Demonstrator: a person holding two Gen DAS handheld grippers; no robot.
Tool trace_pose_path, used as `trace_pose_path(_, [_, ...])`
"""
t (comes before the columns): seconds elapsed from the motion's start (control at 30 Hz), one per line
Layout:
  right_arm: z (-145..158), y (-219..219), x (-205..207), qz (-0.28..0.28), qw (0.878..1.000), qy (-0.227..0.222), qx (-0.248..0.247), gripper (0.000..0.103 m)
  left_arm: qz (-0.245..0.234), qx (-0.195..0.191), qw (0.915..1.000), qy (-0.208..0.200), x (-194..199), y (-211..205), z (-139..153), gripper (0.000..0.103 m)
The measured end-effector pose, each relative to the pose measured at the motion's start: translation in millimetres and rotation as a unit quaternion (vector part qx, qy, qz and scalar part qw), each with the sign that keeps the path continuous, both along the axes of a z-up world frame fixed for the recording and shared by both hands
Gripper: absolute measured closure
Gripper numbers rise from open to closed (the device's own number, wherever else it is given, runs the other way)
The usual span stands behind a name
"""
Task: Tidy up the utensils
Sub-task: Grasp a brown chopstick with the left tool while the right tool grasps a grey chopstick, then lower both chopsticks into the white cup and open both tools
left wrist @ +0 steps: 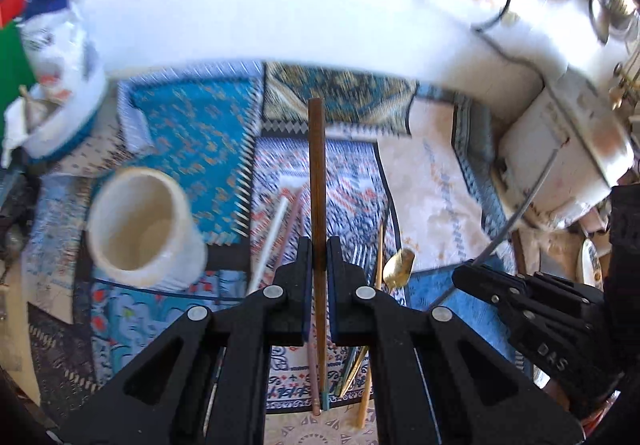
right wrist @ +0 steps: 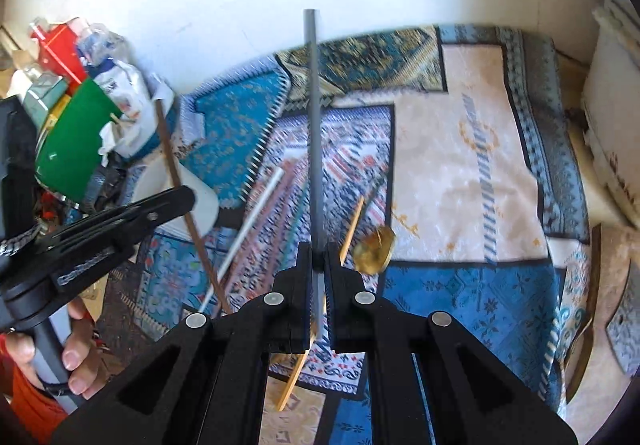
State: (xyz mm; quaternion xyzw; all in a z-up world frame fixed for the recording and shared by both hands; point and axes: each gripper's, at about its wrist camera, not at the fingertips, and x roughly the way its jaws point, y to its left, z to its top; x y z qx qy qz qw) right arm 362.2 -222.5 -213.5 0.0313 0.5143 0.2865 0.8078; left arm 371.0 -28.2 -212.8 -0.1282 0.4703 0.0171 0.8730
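My left gripper (left wrist: pixel 319 245) is shut on a dark brown chopstick (left wrist: pixel 317 173) that points straight ahead, raised above the patterned mat. A white cylindrical holder (left wrist: pixel 144 229) stands to its lower left, empty as far as I see. My right gripper (right wrist: pixel 319 249) is shut on a grey chopstick (right wrist: pixel 313 117), also lifted. On the mat below lie a white chopstick (right wrist: pixel 248 229), a light wooden chopstick (right wrist: pixel 352 229), a gold spoon (right wrist: pixel 374 249) and a fork (left wrist: pixel 360 253). The left gripper (right wrist: pixel 176 201) with its brown chopstick (right wrist: pixel 180 181) appears at the left of the right wrist view.
A patchwork mat (right wrist: pixel 460 165) of blue and beige patterns covers the surface, with a white wall behind. A green object (right wrist: pixel 76 141) and bags crowd the far left. A white box (left wrist: pixel 568 149) sits at the right. A person's hand (right wrist: pixel 76 349) grips the left handle.
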Motion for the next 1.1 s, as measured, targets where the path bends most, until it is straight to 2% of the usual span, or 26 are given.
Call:
trace_pose_path(0.27, [37, 30, 0, 0.034, 0.998, -0.044, 0.018, 0.098, 0.043, 0.004, 0.9956, -0.083, -27, 35, 63, 0.098])
trace_pose_path(0.57, [76, 77, -8, 0.052, 0.994, -0.093, 0.039, 0.098, 0.061, 0.049, 0.9852, -0.153, -36, 83, 113, 0.098])
trace_pose_path(0.83, [105, 130, -15, 0.05, 0.99, -0.123, 0.056, 0.098, 0.055, 0.051, 0.9819, -0.174, -28, 131, 122, 0.098])
trace_pose_path(1.1, [96, 172, -12, 0.039, 0.992, -0.109, 0.047, 0.098, 0.044, 0.038, 0.9847, -0.164, -7, 162, 101, 0.098])
